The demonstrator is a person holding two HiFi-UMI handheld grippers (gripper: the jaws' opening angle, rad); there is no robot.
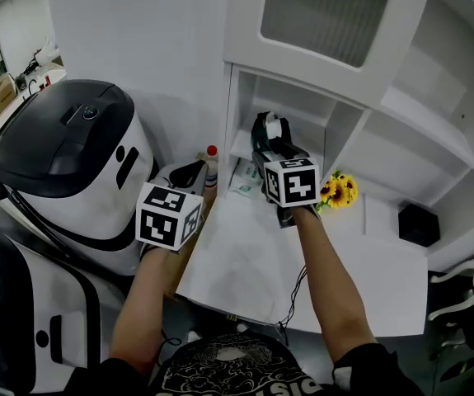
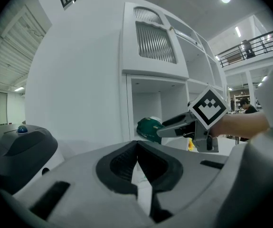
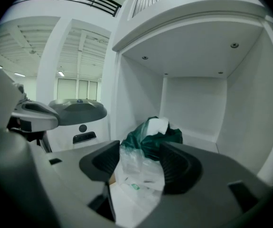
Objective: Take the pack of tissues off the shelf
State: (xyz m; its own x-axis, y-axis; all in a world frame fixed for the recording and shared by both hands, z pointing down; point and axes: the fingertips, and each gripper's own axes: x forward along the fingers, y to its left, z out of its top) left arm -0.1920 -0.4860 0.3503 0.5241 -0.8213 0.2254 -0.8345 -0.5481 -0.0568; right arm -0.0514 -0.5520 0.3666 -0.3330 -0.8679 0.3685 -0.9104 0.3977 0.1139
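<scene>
The pack of tissues (image 3: 151, 136), green on top with clear wrapper below, sits at the front of the lowest open compartment of the white shelf (image 3: 193, 103). Whether it rests on the shelf board cannot be told. In the right gripper view it fills the gap between the jaws of the right gripper (image 3: 138, 158). Both dark pads lie against its wrapper, so the gripper pinches the pack with its jaws fairly wide.

In the head view the right gripper reaches into that compartment from over the white table (image 1: 245, 254). The left gripper (image 2: 137, 148) hangs at the table's left edge with its jaws pressed together on nothing. Just beyond it stands a red-capped bottle (image 1: 212, 165), and small sunflowers (image 1: 338, 190) lie to the right.
</scene>
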